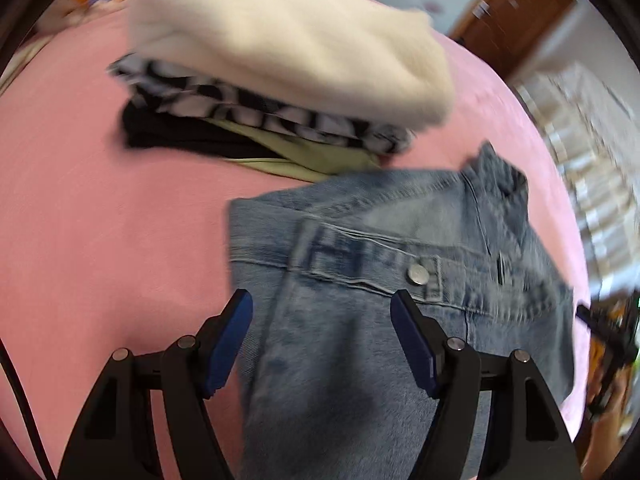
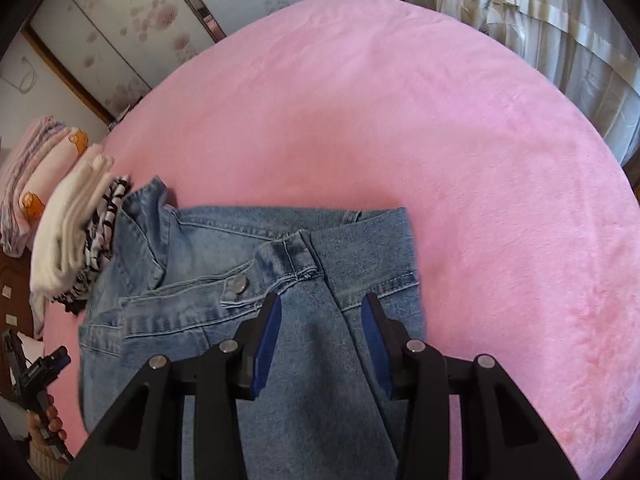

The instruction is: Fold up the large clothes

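Denim jacket is seen lying partly folded on the pink bedspread, just beside a stack of folded clothes. Nothing is gripped: the left gripper is held wide open over the cloth, the right gripper about half open, both empty. Should the stack be brushed, it could be toppled. The metal button could be snagged by a pad.

surface: pink bed | on it – denim jacket, folded clothes stack
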The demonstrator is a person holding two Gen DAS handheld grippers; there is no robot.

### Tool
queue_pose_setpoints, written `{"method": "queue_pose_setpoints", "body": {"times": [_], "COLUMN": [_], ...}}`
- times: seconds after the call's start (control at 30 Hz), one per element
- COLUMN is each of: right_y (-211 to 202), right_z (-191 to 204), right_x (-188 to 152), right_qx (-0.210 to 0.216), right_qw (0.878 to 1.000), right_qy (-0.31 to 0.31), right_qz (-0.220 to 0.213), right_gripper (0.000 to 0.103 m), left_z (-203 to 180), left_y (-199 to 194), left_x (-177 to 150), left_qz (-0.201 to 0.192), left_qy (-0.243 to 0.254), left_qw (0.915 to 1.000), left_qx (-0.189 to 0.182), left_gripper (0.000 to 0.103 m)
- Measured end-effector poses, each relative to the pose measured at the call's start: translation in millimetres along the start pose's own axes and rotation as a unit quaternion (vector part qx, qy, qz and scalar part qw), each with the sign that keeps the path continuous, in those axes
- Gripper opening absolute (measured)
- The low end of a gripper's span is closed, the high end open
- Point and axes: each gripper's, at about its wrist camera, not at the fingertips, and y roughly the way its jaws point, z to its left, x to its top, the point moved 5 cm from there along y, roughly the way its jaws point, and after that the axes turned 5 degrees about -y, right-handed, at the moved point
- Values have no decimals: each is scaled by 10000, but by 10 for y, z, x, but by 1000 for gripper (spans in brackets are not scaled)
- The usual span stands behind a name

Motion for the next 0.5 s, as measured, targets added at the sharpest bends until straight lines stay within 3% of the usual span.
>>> {"method": "queue_pose_setpoints", "body": {"times": [0.13, 0.2, 0.27, 0.4, 0.47, 0.5], "right_y": [113, 165, 245, 466, 492, 490], "right_z": [156, 273, 379, 505, 533, 537], "right_x": [62, 82, 81, 15, -20, -32], "right_qx": [40, -32, -217, -750, -866, -897], "right_qw": [9996, 9984, 9949, 9843, 9802, 9790], "right_qy": [-294, -566, -980, -1594, -1779, -1828], "right_qz": [8, 7, 52, 132, -25, -100], "right_gripper": [42, 59, 69, 69, 69, 67], "left_z": [-278, -394, -463, -498, -510, -520], "left_y": [141, 218, 318, 441, 448, 447], "left_x": [-1, -11, -26, -78, -98, -112], "left_qz": [72, 90, 137, 88, -47, -98], "left_qy": [618, 951, 1210, 1550, 1729, 1824], "left_qw": [9980, 9953, 9919, 9860, 9829, 9810], "left_qx": [86, 142, 351, 603, 638, 652], "left_gripper": [71, 71, 74, 76, 75, 69]}}
